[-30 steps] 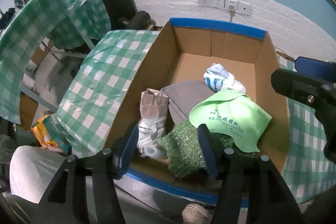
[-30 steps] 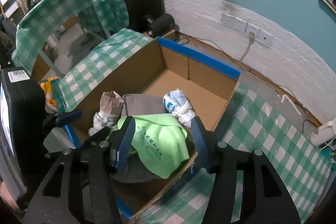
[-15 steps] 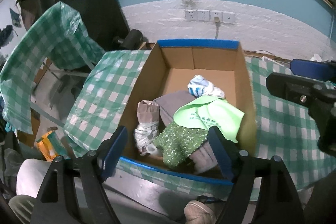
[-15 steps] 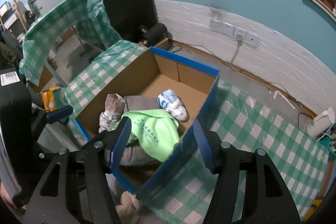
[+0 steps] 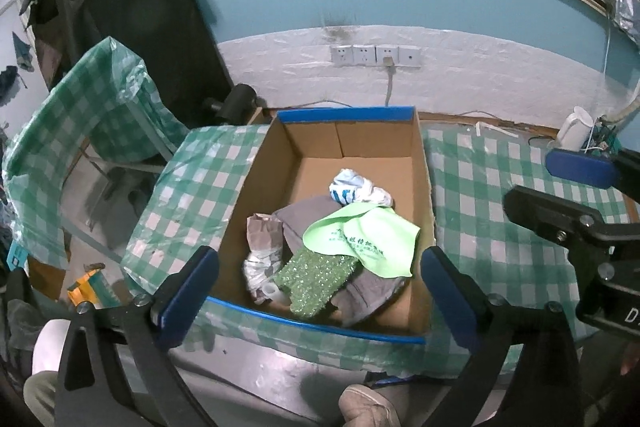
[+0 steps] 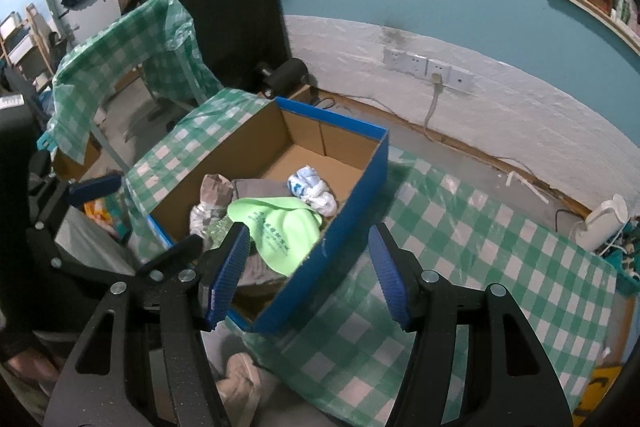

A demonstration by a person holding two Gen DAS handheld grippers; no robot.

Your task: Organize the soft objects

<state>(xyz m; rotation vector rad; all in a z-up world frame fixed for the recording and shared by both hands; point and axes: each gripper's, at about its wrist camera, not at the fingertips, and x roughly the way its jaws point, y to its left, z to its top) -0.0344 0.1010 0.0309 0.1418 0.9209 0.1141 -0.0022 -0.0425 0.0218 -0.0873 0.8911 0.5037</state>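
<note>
The left gripper (image 5: pixel 320 291) is opening wide and holds nothing; its fingers frame the cardboard box (image 5: pixel 272 183) at frame centre. The right gripper (image 6: pixel 308 271) stands partly open, empty, above the box's near corner. The green cloth (image 5: pixel 368 239), sequined fabric (image 5: pixel 316 277) and grey cloth (image 5: pixel 304 219) lie inside the box.

The cardboard box (image 5: pixel 422 187) is matt brown inside with glossy blue outer faces, and it sits on a shiny, wrinkled plastic checked tablecloth (image 5: pixel 492 195). Inside it lie a smooth light-green cloth (image 5: pixel 364 231), a glittery sequinned green fabric (image 5: pixel 316 277), soft grey cloth (image 5: pixel 366 293) and a crumpled paper bag (image 5: pixel 262 229) — all matt except the sequins. The far wall's lower band (image 5: pixel 460 67) is rough white.
</note>
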